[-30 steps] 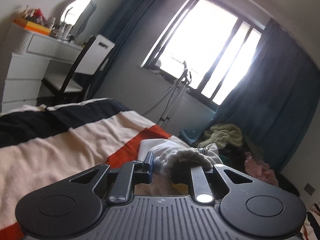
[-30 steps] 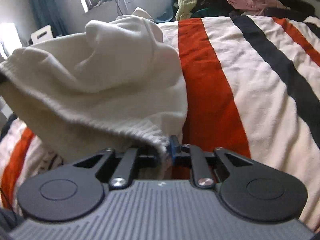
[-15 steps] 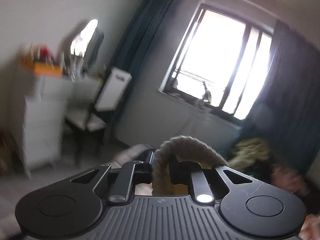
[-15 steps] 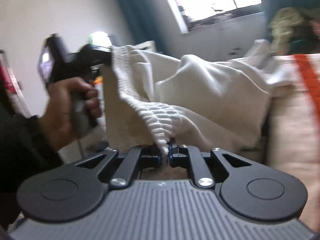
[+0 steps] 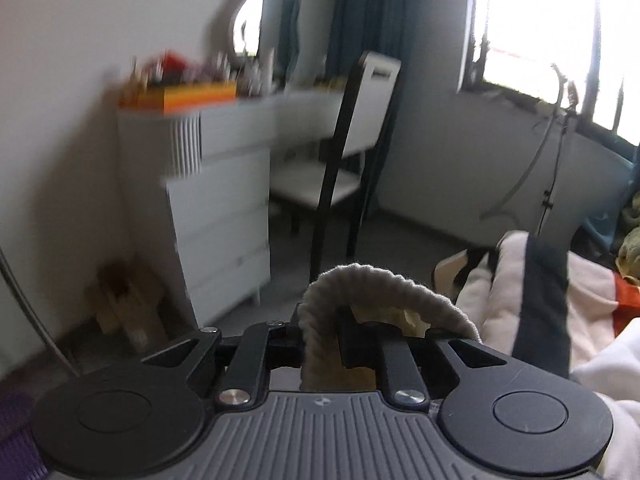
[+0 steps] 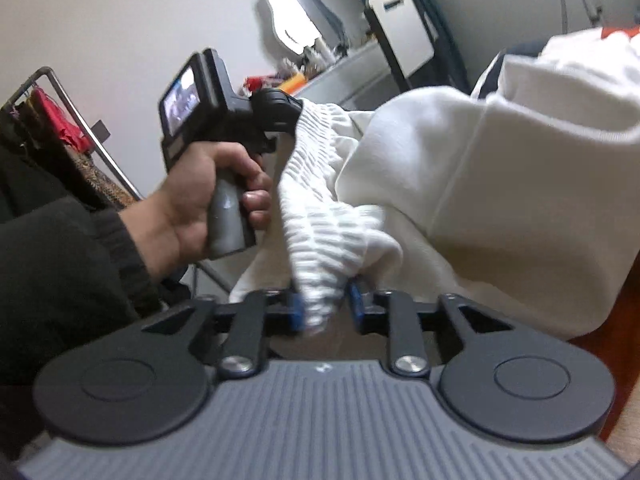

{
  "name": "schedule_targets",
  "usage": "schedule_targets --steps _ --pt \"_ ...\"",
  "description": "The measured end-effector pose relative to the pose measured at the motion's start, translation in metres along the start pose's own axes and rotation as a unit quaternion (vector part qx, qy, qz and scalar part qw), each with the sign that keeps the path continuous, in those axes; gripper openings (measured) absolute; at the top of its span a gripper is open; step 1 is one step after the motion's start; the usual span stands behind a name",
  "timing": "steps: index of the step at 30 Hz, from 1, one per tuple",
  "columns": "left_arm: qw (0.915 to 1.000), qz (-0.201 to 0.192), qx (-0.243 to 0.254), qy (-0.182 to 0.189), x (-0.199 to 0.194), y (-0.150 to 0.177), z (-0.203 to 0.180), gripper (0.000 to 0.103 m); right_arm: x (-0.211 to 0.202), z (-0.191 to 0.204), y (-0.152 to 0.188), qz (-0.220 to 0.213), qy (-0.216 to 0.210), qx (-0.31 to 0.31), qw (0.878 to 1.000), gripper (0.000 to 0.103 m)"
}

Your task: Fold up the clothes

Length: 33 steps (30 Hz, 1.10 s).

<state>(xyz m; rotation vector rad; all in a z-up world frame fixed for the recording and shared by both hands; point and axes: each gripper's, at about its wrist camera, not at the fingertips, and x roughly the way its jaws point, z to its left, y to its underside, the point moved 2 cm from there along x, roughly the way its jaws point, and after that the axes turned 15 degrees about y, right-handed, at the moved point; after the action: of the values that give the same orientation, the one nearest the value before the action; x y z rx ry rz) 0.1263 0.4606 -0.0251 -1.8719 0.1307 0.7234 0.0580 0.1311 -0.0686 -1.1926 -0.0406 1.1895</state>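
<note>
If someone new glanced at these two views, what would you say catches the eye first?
The cream ribbed-knit sweater fills the right wrist view, its ribbed hem running from the right claw up to the left claw, gripped by a hand. In the left wrist view, that hem arches over the left claw, with a white drawer unit and a bright window beyond.

The garment (image 6: 460,184) is cream cloth: smooth, matt jersey on the body, coarse ribbed knit at the hem (image 6: 320,216). Each hand-held gripper, left (image 5: 324,340) and right (image 6: 326,308), has a matt black plastic body, a ribbed grey housing and bright metal pivot screws. The blanket (image 5: 520,280) is soft, fleecy cloth. The drawer unit (image 5: 224,216) is smooth, matt white.
</note>
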Motion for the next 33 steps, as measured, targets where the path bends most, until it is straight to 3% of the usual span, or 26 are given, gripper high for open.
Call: schedule_targets --steps 1,3,5,6,8,10,14,19,22,28,33 --pt "1.0000 0.005 -0.009 0.000 0.002 0.002 0.005 0.025 -0.002 0.000 0.001 0.004 -0.004 -0.002 1.000 0.073" --pt "0.9997 0.018 -0.018 0.002 0.000 0.000 0.011 0.041 -0.007 0.001 0.002 0.011 -0.012 -0.007 1.000 0.086" --pt "0.9991 0.038 -0.020 0.008 -0.007 -0.002 0.013 0.059 -0.013 0.000 0.002 0.015 -0.015 -0.012 1.000 0.085" --pt "0.9987 0.048 -0.015 0.010 -0.012 -0.003 0.013 0.063 -0.024 -0.005 0.001 0.008 -0.006 -0.015 1.000 0.085" --pt "0.9986 0.052 -0.003 0.001 -0.029 0.000 0.011 0.083 -0.045 -0.015 -0.002 -0.007 0.014 -0.021 1.000 0.085" --pt "0.9986 0.051 0.010 -0.004 -0.049 0.004 0.007 0.090 -0.066 -0.025 -0.006 -0.021 0.033 -0.027 0.999 0.085" --pt "0.9983 0.039 0.040 -0.015 -0.095 0.022 -0.010 0.091 -0.108 -0.046 -0.012 -0.049 0.072 -0.040 0.995 0.085" --pt "0.9964 0.020 0.074 0.034 -0.143 0.052 -0.056 0.097 -0.171 -0.079 -0.017 -0.091 0.128 -0.055 0.986 0.085" --pt "0.9937 0.022 0.072 0.083 -0.150 0.065 -0.093 0.097 -0.210 -0.111 -0.014 -0.108 0.171 -0.051 0.978 0.085" --pt "0.9881 0.037 0.020 0.148 -0.100 0.070 -0.171 0.097 -0.258 -0.180 -0.017 -0.126 0.236 0.017 0.963 0.085" --pt "0.9865 0.064 0.008 0.150 -0.008 0.049 -0.228 0.097 -0.260 -0.227 -0.025 -0.155 0.271 0.058 0.948 0.085"
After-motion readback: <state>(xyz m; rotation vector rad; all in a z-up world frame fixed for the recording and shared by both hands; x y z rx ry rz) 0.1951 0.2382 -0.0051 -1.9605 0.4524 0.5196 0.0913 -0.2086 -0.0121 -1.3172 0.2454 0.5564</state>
